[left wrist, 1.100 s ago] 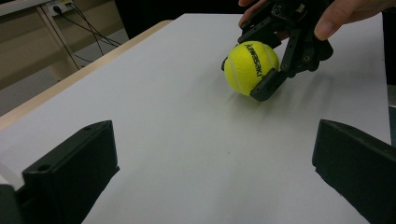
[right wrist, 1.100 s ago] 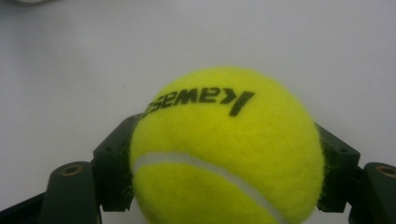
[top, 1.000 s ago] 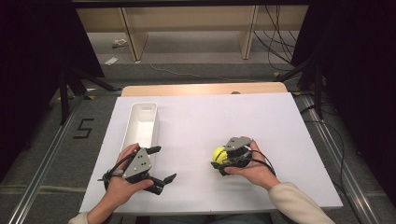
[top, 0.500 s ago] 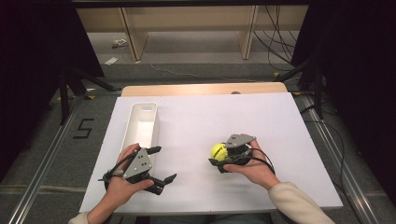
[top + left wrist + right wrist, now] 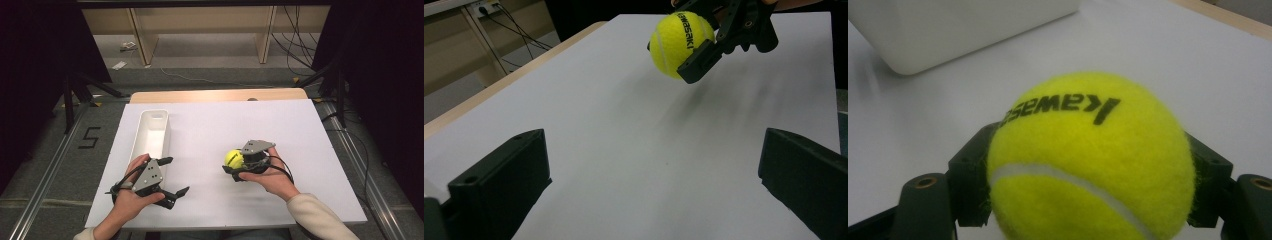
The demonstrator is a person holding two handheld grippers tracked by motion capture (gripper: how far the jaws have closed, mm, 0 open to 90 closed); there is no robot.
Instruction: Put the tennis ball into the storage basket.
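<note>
my right gripper clenches the yellow tennis ball.
the jaws press the ball's two sides, and in the left gripper view it hangs just above the white tabletop, right of the middle. my left gripper rests near the front edge, jaws spread wide with nothing between them, well apart from the ball. a long white tray lies just beyond my left hand.
</note>
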